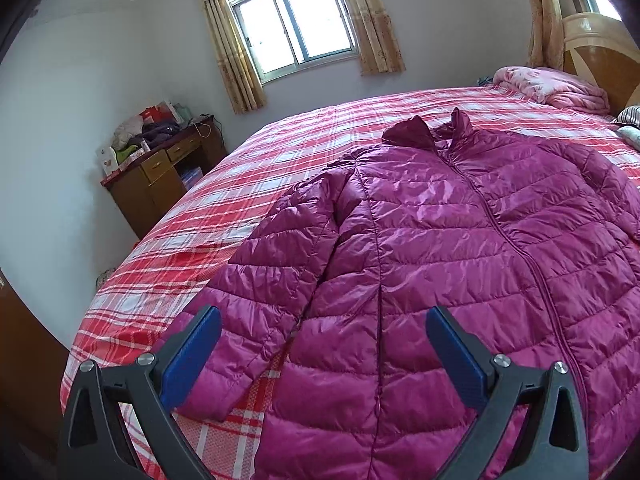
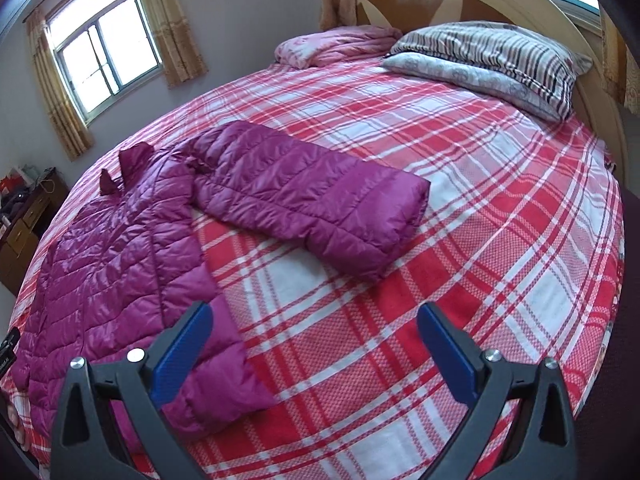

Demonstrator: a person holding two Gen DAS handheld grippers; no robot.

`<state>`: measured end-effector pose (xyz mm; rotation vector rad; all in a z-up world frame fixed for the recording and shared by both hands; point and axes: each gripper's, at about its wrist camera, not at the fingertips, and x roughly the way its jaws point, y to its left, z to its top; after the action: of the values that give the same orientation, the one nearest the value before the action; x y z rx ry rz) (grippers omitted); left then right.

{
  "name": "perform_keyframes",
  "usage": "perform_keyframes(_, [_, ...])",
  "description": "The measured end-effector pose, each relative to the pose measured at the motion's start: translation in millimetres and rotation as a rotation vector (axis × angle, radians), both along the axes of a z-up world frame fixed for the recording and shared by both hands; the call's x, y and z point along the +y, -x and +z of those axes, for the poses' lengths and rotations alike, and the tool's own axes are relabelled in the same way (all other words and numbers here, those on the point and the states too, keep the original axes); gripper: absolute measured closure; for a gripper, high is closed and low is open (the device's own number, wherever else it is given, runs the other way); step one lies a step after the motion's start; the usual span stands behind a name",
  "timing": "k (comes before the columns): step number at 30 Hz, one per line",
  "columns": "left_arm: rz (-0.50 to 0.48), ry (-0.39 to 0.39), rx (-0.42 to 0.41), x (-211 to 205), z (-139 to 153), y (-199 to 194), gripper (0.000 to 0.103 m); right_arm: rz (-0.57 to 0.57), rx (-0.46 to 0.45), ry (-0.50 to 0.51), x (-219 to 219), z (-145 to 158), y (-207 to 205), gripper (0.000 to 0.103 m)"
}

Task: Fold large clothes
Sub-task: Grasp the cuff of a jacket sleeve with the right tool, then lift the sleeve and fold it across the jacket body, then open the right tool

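Left wrist view: left gripper (image 1: 323,354) spread wide, holding nothing, hovering above jacket (image 1: 440,264) lying zipped and flat on bed (image 1: 168,240). Near sleeve (image 1: 276,268) straight ahead, tucked against body. Risk: slick puffy shell slips from pinch, or grab catches bedsheet too.

Right wrist view: right gripper (image 2: 314,350) also spread, empty; jacket hem just left of it. Only here: far sleeve (image 2: 308,204) flung outward ahead, pillows (image 2: 492,60) beyond.
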<state>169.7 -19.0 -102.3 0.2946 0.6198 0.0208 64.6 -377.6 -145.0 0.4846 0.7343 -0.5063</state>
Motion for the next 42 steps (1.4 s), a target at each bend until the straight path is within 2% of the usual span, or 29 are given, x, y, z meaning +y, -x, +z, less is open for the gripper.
perform_keyframes(2, [0.014, -0.008, 0.005, -0.8, -6.0, -15.8, 0.001, -0.028, 0.005, -0.023, -16.8, -4.1, -7.4, 0.0])
perform_keyframes(7, [0.047, -0.007, 0.043, 1.4, -18.3, -50.2, 0.001, -0.078, 0.007, -0.062, -48.8, -13.3, -29.4, 0.01])
perform_keyframes(10, [0.064, -0.002, 0.06, 3.2, -23.7, -67.0, 0.001, -0.095, 0.027, -0.066, -59.7, -19.9, -41.7, 0.013])
perform_keyframes(14, [0.088, -0.011, 0.079, 2.7, -30.8, -88.8, 0.001, -0.1, 0.06, -0.103, -70.2, -32.1, -50.9, 0.022])
perform_keyframes(16, [0.097, -0.014, 0.089, 2.7, -33.0, -96.2, 0.001, -0.09, 0.073, -0.09, -69.3, -34.5, -53.1, 0.025])
perform_keyframes(19, [0.108, -0.016, 0.1, 2.9, -37.3, -105.6, 0.001, -0.052, 0.077, -0.061, -67.7, -32.2, -56.9, 0.045])
perform_keyframes(21, [0.114, -0.016, 0.116, 3.1, -39.5, -108.5, 0.001, -0.025, 0.076, -0.062, -70.5, -29.1, -61.0, 0.067])
perform_keyframes(24, [0.106, -0.003, 0.117, 3.6, -37.8, -106.4, 0.001, -0.027, 0.08, -0.017, -78.7, -20.3, -64.3, 0.08])
perform_keyframes(29, [0.092, -0.015, 0.107, 5.1, -36.7, -105.7, 0.001, -0.089, 0.084, 0.072, -102.6, -0.5, -66.0, 0.085])
perform_keyframes(37, [0.109, 0.004, 0.13, 19.4, -39.8, -113.4, 0.001, -0.123, 0.073, 0.124, -106.2, 21.8, -73.8, 0.086])
perform_keyframes(42, [0.095, 0.019, 0.107, 20.4, -30.5, -109.2, 0.001, -0.09, 0.019, 0.251, -86.9, 64.0, -100.1, 0.086])
